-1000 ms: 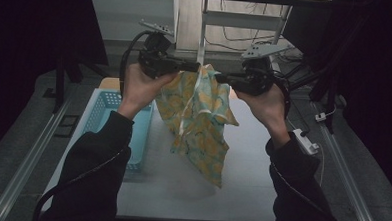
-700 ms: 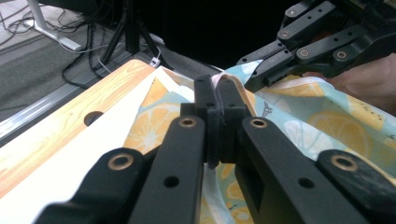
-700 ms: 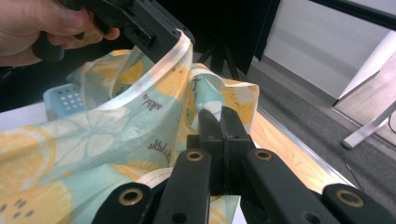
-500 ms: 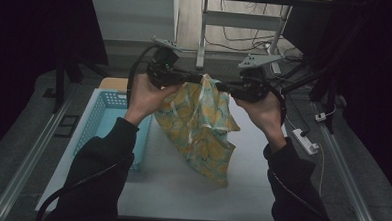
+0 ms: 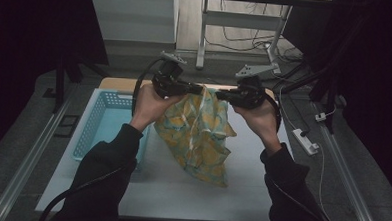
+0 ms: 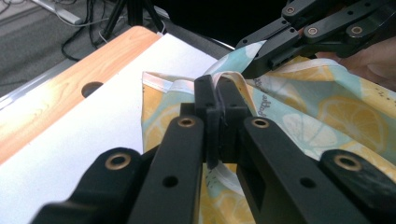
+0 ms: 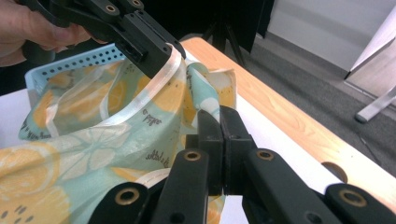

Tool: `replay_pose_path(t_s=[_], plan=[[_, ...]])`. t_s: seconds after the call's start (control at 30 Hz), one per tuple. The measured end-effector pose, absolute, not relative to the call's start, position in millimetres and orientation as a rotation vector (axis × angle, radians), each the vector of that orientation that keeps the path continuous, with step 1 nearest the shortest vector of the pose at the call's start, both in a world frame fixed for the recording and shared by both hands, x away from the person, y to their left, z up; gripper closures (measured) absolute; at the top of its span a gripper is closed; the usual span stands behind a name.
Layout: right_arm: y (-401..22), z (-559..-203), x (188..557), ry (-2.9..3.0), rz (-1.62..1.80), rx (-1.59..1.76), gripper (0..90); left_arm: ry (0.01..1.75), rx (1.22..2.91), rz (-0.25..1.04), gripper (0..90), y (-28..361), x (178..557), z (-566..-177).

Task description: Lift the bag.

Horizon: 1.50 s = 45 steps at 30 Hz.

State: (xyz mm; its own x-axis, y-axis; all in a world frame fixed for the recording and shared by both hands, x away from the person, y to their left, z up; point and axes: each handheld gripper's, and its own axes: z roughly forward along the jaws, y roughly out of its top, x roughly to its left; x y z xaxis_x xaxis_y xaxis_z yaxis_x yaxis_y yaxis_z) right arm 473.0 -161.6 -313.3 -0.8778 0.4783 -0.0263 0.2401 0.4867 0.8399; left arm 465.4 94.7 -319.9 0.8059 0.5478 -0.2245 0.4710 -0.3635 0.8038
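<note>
Two grippers, one lemon-print cloth [image 5: 198, 135]
Left gripper [image 5: 197, 89] and right gripper [image 5: 220, 95] both clamped on its top hem, cloth hanging over the table [image 5: 250, 193].

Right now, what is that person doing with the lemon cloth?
A person holds up a lemon-print cloth above a white table. The left gripper and the right gripper are each shut on the cloth's top edge, close together. The cloth hangs down in folds, its low end about at the table. A blue basket sits to the left.

Dim, dark-edged high view (brighter, slightly soft gripper views)
</note>
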Motion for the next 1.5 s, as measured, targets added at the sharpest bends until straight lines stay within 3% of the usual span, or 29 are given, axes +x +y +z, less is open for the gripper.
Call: replay_pose_path(t_s=[0.27, 0.6, 0.93, 1.13, 1.5], plan=[[-162, -331, 480, 2.504, 1.328, 0.666, 82.5, 0.774, 2.04, 0.086, 86.3, 91, 471, -337], [-165, -333, 482, 2.496, 1.331, 0.723, 63.2, 0.758, 2.047, 0.101, 59.1, 88, 467, -349], [-166, -329, 479, 2.462, 1.362, 0.737, 46.7, 0.711, 2.02, 0.248, 32.1, 99, 453, -344], [-168, -327, 474, 2.456, 1.364, 0.728, 39.3, 0.737, 2.02, 0.238, 20.3, 112, 442, -347], [-183, -325, 462, 2.411, 1.396, 0.738, 23.1, 0.79, 1.97, 0.219, 6.5, 138, 422, -355]])
